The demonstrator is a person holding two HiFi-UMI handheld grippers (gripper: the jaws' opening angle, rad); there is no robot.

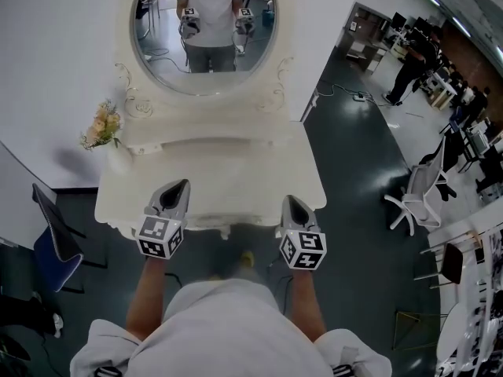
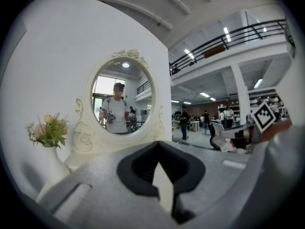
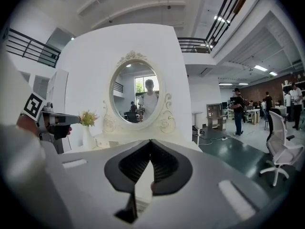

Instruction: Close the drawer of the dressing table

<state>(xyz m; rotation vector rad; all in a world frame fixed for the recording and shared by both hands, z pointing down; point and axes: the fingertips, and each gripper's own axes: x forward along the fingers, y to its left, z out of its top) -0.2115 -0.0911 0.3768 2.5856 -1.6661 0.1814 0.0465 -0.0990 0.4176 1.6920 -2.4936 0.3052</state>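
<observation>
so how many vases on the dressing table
1. A vase of flowers stands at the back left corner of the dressing table, left of the oval mirror. The left gripper and right gripper cover bits of its front edge.

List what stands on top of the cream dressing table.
On the cream dressing table stand an oval carved-frame mirror and a white vase of pale flowers. The left gripper and right gripper, both shut, cover parts of its front edge.
</observation>
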